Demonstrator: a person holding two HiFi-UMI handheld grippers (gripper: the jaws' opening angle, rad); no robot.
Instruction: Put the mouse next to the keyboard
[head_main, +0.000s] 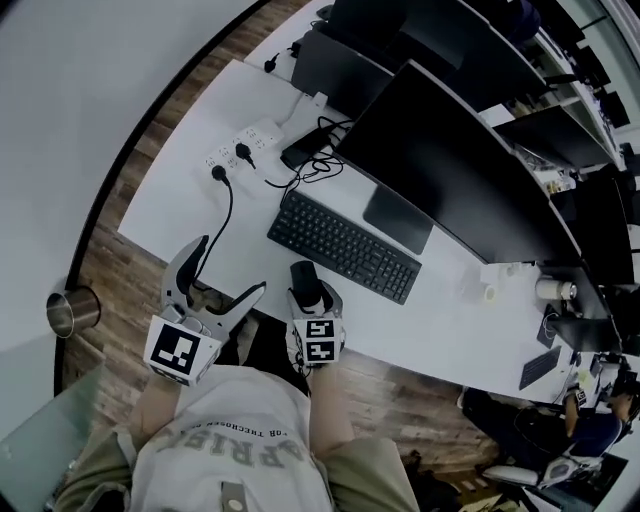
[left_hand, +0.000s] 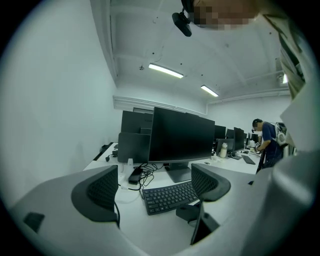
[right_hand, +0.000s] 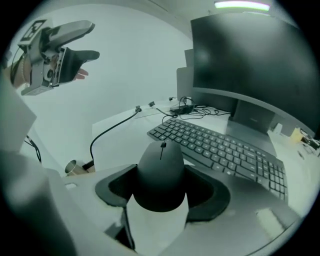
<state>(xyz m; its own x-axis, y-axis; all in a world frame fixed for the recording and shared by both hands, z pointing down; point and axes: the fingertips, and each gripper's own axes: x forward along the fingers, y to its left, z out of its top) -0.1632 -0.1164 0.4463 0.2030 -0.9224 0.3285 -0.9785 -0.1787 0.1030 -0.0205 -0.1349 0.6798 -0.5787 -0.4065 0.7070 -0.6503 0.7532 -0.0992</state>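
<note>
The black mouse (head_main: 303, 277) sits between the jaws of my right gripper (head_main: 306, 292), just off the near side of the black keyboard (head_main: 343, 245) and by the desk's front edge. In the right gripper view the mouse (right_hand: 161, 172) fills the gap and both pads press its sides, with the keyboard (right_hand: 220, 150) just beyond it. My left gripper (head_main: 231, 268) hovers over the desk's near left part, jaws wide apart and empty. The left gripper view looks level across the desk at the keyboard (left_hand: 167, 196) and the mouse (left_hand: 186, 212).
A large dark monitor (head_main: 450, 170) stands behind the keyboard. A white power strip (head_main: 240, 147) lies at the back left, and a black cable (head_main: 226, 212) runs from it past my left gripper. A metal cup (head_main: 72, 310) stands on the floor at left. A person (head_main: 588, 425) sits far right.
</note>
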